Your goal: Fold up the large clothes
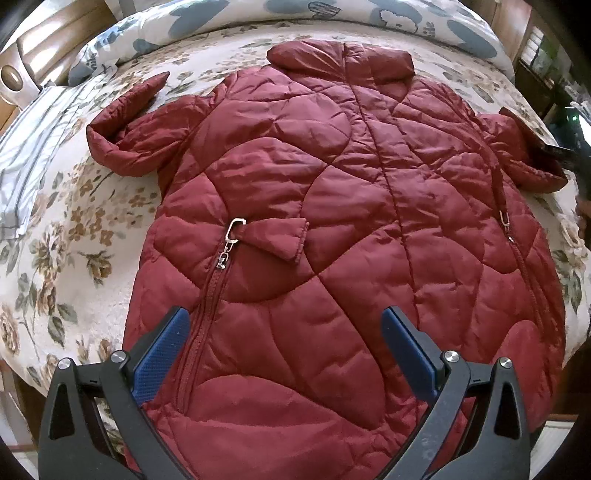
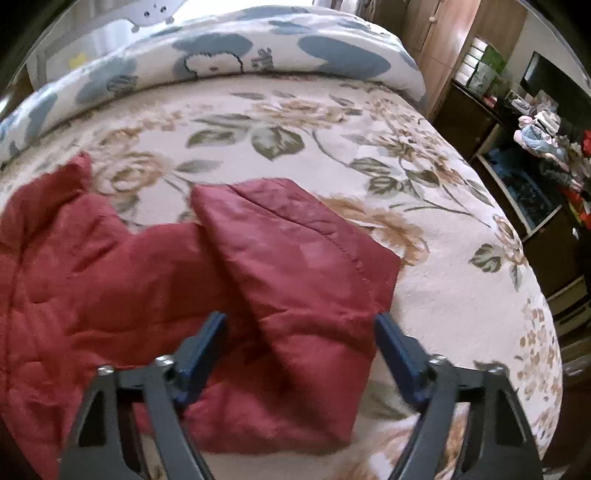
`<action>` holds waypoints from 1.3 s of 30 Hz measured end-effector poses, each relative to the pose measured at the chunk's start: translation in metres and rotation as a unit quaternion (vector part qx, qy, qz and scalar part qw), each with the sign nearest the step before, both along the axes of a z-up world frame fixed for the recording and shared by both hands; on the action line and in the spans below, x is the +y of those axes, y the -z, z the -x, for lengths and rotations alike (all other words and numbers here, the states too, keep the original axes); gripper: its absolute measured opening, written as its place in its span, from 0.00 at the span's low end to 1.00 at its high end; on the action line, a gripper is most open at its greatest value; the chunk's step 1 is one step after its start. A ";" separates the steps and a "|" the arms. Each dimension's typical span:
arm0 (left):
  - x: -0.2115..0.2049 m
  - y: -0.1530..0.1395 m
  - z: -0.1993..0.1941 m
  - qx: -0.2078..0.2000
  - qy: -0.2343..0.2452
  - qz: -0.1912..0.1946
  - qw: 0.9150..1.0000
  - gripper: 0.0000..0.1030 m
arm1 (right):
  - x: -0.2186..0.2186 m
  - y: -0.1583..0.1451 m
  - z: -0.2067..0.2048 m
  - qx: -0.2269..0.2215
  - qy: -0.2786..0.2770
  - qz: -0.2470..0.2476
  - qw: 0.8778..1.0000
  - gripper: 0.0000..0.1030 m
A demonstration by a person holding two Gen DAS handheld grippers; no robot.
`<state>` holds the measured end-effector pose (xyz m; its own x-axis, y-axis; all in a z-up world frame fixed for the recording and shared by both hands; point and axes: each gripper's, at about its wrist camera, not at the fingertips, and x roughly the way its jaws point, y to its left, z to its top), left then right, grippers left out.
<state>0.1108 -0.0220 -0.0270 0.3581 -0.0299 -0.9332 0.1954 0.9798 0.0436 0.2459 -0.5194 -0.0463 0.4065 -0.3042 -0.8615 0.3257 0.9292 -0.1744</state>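
**Jacket laid out on bed; right sleeve fold pending**

The red quilted jacket (image 1: 332, 206) lies spread front-up on the floral bedspread (image 1: 74, 229), collar toward the pillows (image 1: 369, 22). The left claw (image 1: 288, 354) is spread wide above the lower front, holding nothing. The right claw (image 2: 299, 354) is likewise spread, poised over the right sleeve (image 2: 295, 258), which is doubled back on itself beside the body.

Recommended handling: close on the cuff end, taking both fabric layers, and carry the sleeve across the chest; puffy filling will likely spring back, so press it flat.

Obstructions: the pocket zip pull (image 1: 231, 236) and its tab could snag. Cluttered shelves (image 2: 546, 155) stand well apart at the right.
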 end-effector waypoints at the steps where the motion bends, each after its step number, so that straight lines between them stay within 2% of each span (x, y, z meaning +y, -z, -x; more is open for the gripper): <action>1: 0.000 0.001 -0.002 0.001 -0.001 -0.001 1.000 1.00 | -0.004 0.002 -0.001 0.002 0.003 -0.001 1.000 0.54; 2: 0.000 0.002 -0.003 0.001 -0.002 -0.001 1.000 1.00 | -0.009 0.003 0.000 0.002 0.008 -0.008 1.000 0.40; 4: 0.002 0.003 -0.006 0.002 -0.006 0.001 1.000 1.00 | -0.014 0.004 0.003 -0.007 0.014 -0.024 1.000 0.24; 7: 0.003 0.005 -0.008 0.003 -0.009 0.004 1.000 1.00 | -0.010 -0.008 0.014 -0.038 0.015 -0.047 0.998 0.18; 13: 0.013 0.011 -0.015 0.001 -0.021 0.008 1.000 1.00 | 0.030 -0.045 0.035 -0.106 -0.024 -0.118 0.987 0.16; 19: 0.032 0.013 -0.017 0.009 -0.037 0.038 0.999 1.00 | 0.119 -0.068 0.043 -0.133 -0.117 -0.156 0.972 0.16; 25: 0.046 0.010 -0.020 0.008 -0.043 0.065 0.997 1.00 | 0.202 -0.053 0.036 -0.113 -0.190 -0.181 0.958 0.16; 30: 0.053 0.006 -0.026 0.009 -0.036 0.101 0.994 1.00 | 0.247 -0.031 0.030 -0.091 -0.221 -0.196 0.951 0.16; 34: 0.062 0.006 -0.041 0.033 -0.034 0.179 0.983 1.00 | 0.276 -0.018 0.033 -0.080 -0.255 -0.206 0.941 0.16; 37: 0.067 0.006 -0.061 0.051 -0.038 0.233 0.971 1.00 | 0.295 -0.009 0.037 -0.070 -0.295 -0.216 0.928 0.18; 39: 0.069 0.006 -0.074 0.057 -0.041 0.253 0.965 1.00 | 0.308 -0.003 0.039 -0.063 -0.320 -0.215 0.920 0.19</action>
<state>0.1853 0.0468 -0.0331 0.2745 -0.4680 -0.8400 0.0908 0.8823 -0.4619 0.2067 -0.2113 -0.0432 0.4884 0.3908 -0.7802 -0.3200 0.9120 0.2565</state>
